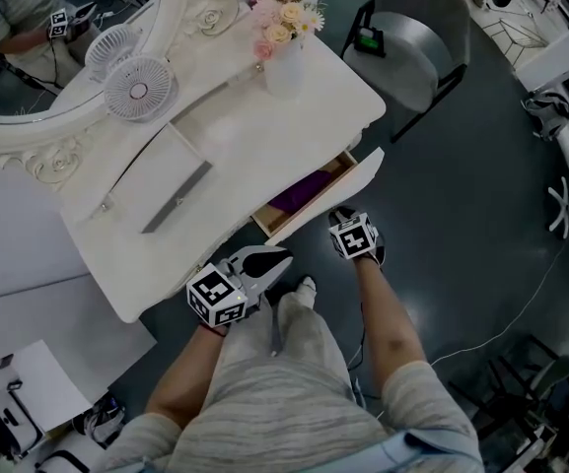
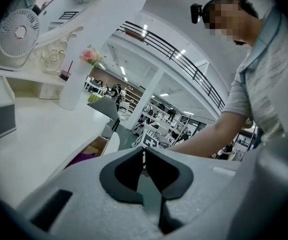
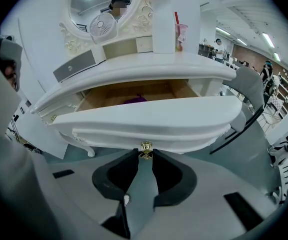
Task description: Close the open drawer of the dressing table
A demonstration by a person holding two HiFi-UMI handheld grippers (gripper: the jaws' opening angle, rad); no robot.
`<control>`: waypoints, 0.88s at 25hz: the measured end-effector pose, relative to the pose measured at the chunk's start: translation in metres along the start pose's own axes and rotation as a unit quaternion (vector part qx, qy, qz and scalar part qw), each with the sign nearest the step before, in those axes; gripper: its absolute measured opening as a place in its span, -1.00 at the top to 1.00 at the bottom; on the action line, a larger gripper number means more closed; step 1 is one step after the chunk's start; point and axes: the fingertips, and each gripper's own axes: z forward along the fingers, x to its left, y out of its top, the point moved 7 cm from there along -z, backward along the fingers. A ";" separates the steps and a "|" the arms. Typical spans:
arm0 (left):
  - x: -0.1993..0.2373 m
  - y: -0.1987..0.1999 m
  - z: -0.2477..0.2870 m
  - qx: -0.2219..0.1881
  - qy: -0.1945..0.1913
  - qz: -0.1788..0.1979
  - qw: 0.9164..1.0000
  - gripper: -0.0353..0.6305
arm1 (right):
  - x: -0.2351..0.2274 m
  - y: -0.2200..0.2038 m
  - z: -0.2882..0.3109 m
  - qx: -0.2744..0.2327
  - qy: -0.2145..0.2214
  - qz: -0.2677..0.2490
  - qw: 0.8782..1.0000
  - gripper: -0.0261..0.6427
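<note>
View from above of a white dressing-table worktop (image 1: 264,136), its drawer (image 1: 348,179) pulled out toward 4 o'clock from the front edge. The right tongs (image 3: 144,155) sit at 6 o'clock of the drawer front, clenched on its small gold knob (image 3: 145,147). The left tongs (image 2: 144,153) hang at 7 o'clock from the drawer, pressed together on nothing and clear of the furniture.

The step in hand looks like the push home. It should go best straight along the drawer's run, toward 10 o'clock in the head view. Keeping it slow and level stops the box from skewing and jamming. The knob is tiny, so pushing squarely through it is safer than twisting or levering it. A purple item (image 1: 297,195) lies low inside and seems unlikely to catch.

The drawer front is a curved, glossy white panel with stepped moulding, and the box behind it is bare pale wood. The knob is round polished metal on a small rosette. The worktop is smooth and shiny, with rounded corners
</note>
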 end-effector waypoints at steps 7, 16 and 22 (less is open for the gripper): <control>0.009 0.001 -0.002 -0.001 0.004 -0.001 1.000 0.81 | 0.002 0.024 0.013 -0.003 0.008 -0.014 1.000 0.67; 0.018 -0.003 -0.007 0.000 0.011 -0.006 1.000 0.81 | 0.006 0.045 0.026 -0.021 -0.002 -0.012 1.000 0.67; 0.023 -0.006 -0.012 0.001 0.013 -0.011 1.000 0.81 | 0.007 0.060 0.037 -0.035 -0.005 -0.006 0.999 0.67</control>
